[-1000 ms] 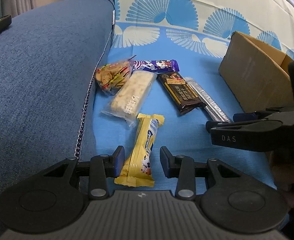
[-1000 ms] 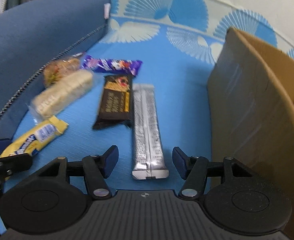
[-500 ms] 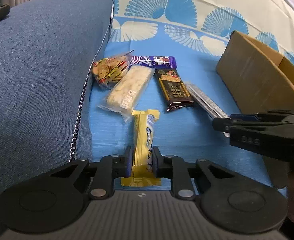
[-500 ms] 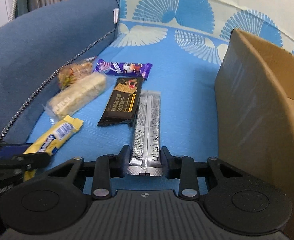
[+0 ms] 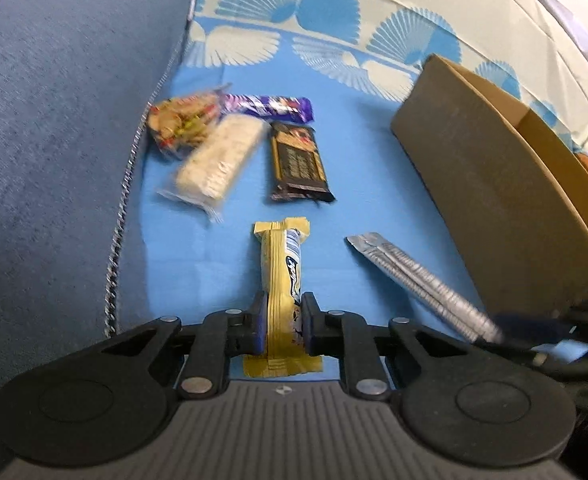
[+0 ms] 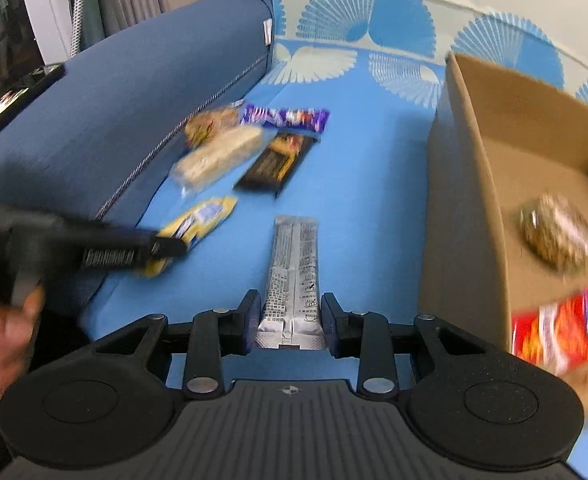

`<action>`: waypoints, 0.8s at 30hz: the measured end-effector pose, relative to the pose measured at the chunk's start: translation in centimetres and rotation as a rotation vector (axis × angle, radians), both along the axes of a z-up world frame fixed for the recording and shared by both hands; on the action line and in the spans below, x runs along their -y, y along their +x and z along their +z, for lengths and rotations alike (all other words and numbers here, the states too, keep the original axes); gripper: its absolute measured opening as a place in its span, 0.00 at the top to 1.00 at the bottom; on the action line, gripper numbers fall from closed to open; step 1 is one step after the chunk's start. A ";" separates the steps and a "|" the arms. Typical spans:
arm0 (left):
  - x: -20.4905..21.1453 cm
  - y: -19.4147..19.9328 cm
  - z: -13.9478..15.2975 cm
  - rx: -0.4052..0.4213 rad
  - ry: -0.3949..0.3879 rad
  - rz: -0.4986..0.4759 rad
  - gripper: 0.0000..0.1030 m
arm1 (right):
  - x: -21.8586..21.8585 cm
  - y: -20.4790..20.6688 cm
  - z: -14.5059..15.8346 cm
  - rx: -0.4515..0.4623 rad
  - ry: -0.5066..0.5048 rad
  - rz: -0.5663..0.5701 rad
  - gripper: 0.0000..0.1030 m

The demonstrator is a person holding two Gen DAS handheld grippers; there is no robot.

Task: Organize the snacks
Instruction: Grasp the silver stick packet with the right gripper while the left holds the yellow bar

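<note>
We see the yellow snack bar [image 5: 284, 280] squeezed tight in our left tongs [image 5: 283, 322] and the silver packet [image 6: 292, 280] squeezed tight in our right tongs [image 6: 290, 320], both over the blue bed sheet [image 5: 358, 168], with the cardboard box [image 6: 466, 200] just to the right.

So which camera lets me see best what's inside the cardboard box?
The right wrist camera. It looks over the cardboard box wall onto its floor, where a clear-wrapped snack and a red packet lie, both blurred. The left wrist camera shows mostly the box's outer wall and only a sliver of the inside, with no contents visible.
</note>
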State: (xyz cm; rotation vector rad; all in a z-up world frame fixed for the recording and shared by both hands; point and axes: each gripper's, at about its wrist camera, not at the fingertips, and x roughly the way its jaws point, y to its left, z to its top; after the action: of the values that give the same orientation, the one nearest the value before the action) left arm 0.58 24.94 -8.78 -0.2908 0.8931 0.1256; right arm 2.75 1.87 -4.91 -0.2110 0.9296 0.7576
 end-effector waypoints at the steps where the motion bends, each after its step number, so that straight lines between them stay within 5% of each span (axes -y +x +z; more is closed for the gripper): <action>1: 0.1 -0.2 0.0 -0.009 -0.013 -0.009 0.82 | 0.4 -0.5 -0.5 -0.007 0.004 -0.006 0.67; 7: 0.8 -0.7 -0.3 -0.049 -0.045 -0.033 0.82 | -0.1 -1.7 -2.3 -0.003 -0.016 0.029 0.65; 13: 1.1 -0.1 -0.9 -0.076 -0.051 -0.038 0.58 | -1.5 -1.6 -3.2 0.059 -0.035 0.070 0.56; 24: 0.5 0.2 -1.1 -0.065 -0.066 -0.011 0.58 | -1.5 -0.4 -4.7 0.034 -0.029 0.030 0.56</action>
State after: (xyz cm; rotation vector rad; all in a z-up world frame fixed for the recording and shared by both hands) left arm 0.80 24.46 -9.90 -0.3443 0.9646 0.0958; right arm 2.38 3.42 -9.60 -0.2636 0.9069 0.7665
